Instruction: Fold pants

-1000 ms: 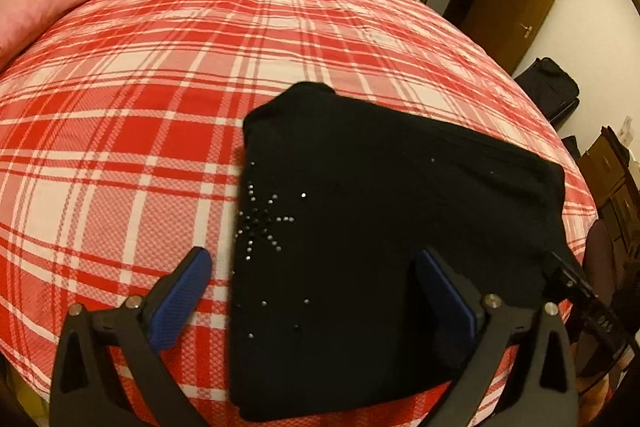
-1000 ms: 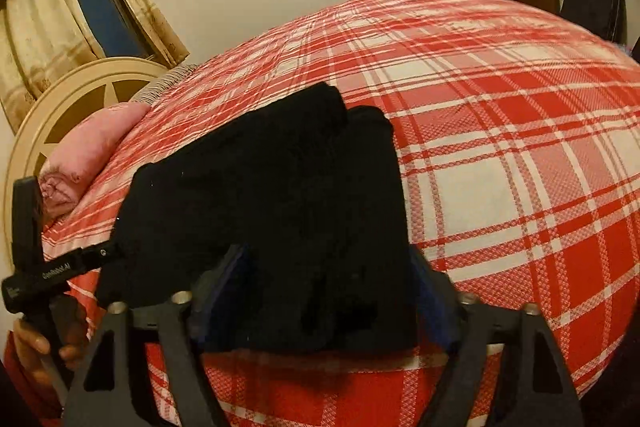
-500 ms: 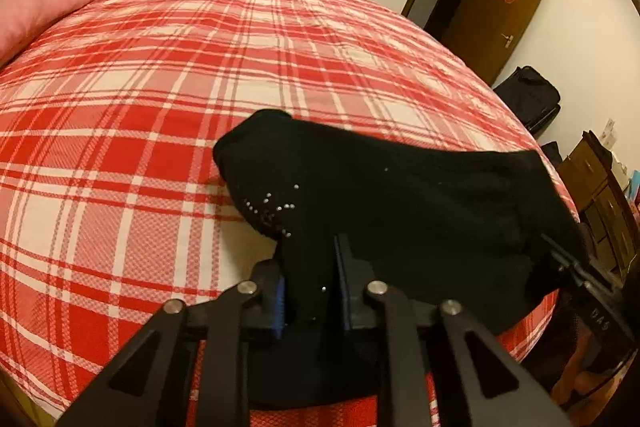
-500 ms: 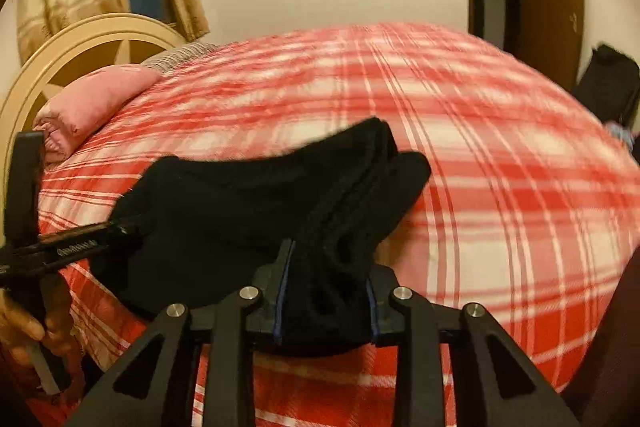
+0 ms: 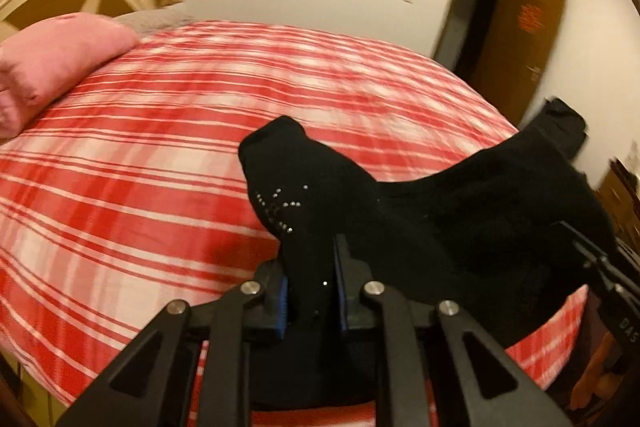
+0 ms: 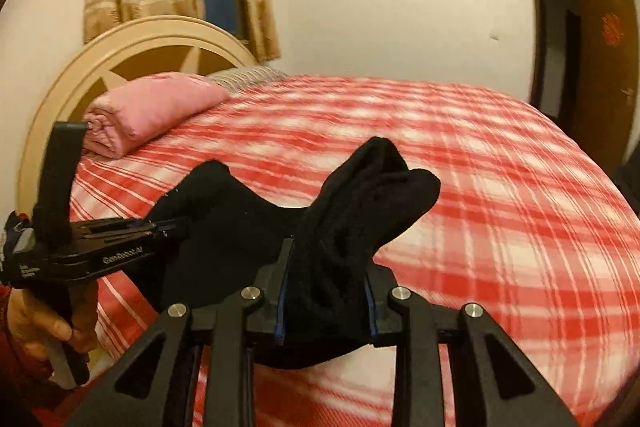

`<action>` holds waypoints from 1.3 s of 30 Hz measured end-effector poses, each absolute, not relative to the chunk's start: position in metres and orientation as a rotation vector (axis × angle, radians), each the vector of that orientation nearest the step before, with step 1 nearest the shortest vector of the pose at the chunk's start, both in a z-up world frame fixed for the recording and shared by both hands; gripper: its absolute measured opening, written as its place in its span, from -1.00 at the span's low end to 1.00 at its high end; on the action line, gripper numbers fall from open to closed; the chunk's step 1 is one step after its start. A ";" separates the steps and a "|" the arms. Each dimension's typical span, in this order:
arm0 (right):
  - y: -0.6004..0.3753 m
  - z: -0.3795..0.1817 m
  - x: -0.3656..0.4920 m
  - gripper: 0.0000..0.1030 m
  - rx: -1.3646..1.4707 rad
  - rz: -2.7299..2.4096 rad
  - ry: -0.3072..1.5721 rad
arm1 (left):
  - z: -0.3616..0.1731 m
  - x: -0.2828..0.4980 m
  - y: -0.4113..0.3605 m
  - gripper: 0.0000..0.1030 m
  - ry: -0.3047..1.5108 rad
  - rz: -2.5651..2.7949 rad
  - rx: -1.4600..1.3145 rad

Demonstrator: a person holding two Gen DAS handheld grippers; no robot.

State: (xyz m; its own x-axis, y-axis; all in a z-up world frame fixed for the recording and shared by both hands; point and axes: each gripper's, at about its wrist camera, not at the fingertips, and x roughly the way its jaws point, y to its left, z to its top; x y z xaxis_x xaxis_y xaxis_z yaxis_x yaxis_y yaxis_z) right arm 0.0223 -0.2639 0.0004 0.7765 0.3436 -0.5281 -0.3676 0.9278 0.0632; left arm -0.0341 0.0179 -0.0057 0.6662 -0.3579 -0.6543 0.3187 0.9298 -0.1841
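Left wrist view: my left gripper [image 5: 310,287] is clenched on the black pants [image 5: 440,227].
Right wrist view: my right gripper [image 6: 326,301] pinches the other bunched end.
Pants: raised off the bed [image 5: 160,167], sagging between both grippers, near its front edge.

Both grippers closed on the pants [image 5: 460,211] and lifted them higher.

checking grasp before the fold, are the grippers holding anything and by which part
Both hold the black pants. The left gripper is shut on the near edge by the studded corner; the right gripper is shut on the bunched opposite near corner.
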 end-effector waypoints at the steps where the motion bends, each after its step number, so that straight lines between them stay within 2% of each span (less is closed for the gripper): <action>1: -0.257 0.002 0.029 -0.43 -0.049 0.404 0.556 | -0.004 -0.028 0.027 -0.65 0.744 -0.352 -0.062; 11: -0.177 0.010 0.084 -0.43 -0.085 0.582 0.515 | 0.004 0.020 0.101 -0.65 0.682 -0.100 -0.084; 22: -0.115 0.010 0.130 -0.44 -0.173 0.621 0.480 | 0.007 0.065 0.144 -0.65 0.629 0.036 -0.103; 32: -0.085 -0.024 0.183 -0.43 -0.192 0.634 0.557 | -0.005 0.104 0.153 -0.65 0.637 0.126 -0.089; 37: -0.076 -0.046 0.196 -0.43 -0.259 0.612 0.595 | -0.024 0.114 0.153 -0.65 0.697 0.139 -0.091; 39: -0.079 -0.062 0.203 -0.43 -0.283 0.594 0.639 | -0.035 0.117 0.158 -0.57 0.736 0.150 -0.103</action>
State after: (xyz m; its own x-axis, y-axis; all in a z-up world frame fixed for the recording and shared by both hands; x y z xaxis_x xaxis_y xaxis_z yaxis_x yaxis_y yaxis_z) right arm 0.2025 -0.0790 -0.0617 0.6450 0.4299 -0.6318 -0.5985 0.7983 -0.0678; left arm 0.1169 0.1582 -0.0355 0.7314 0.0996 -0.6747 -0.1718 0.9843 -0.0408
